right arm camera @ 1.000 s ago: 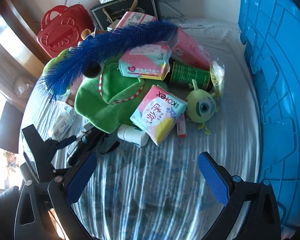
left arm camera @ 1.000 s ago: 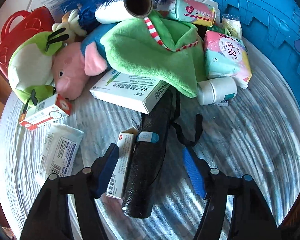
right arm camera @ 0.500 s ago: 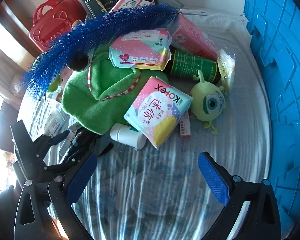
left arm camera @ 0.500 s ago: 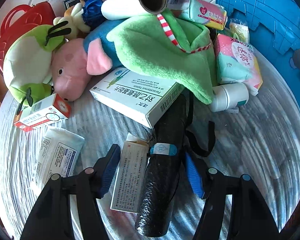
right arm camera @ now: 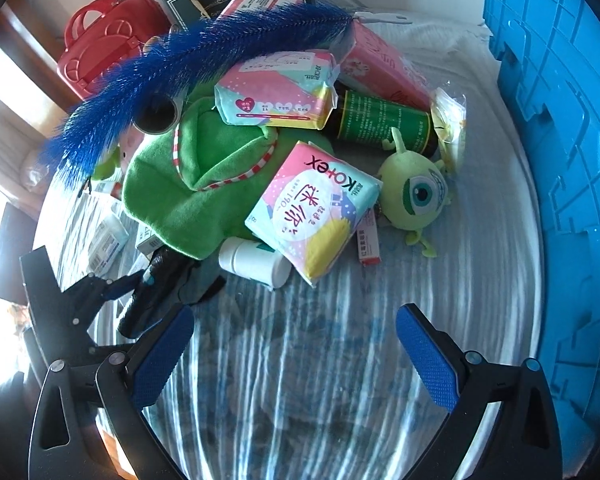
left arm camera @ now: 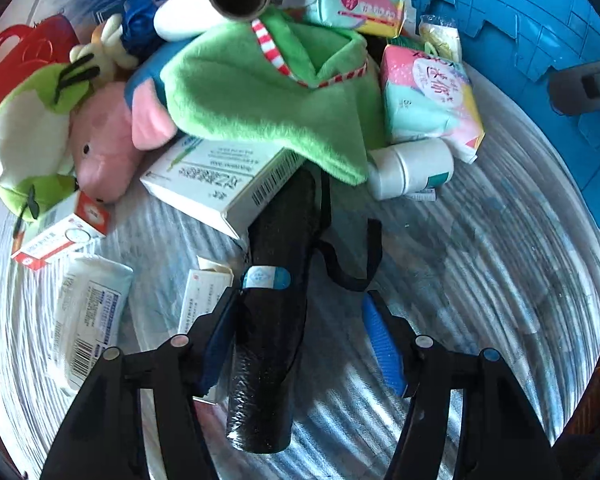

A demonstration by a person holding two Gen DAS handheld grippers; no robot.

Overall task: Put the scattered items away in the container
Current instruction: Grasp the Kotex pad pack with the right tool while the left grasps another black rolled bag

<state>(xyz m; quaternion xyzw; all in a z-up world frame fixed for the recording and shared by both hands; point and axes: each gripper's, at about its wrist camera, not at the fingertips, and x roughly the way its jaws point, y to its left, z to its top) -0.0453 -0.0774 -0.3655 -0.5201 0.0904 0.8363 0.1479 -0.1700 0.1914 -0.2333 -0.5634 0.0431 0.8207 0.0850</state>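
Green one-eyed plush toy [right arm camera: 416, 196] only in the right wrist view.

The pink-and-teal pad pack [right arm camera: 314, 206], just left of the one-eyed green plush [right arm camera: 416, 194], reads "Kotex" and "190", upside down. Barcodes stand on the white medicine box [left arm camera: 220, 184] and wipes packet [left arm camera: 86, 320]; their smaller print is illegible.

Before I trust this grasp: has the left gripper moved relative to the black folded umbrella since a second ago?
Yes. The left gripper has advanced along the black folded umbrella toward its blue label, and its jaws have just been closing around it.
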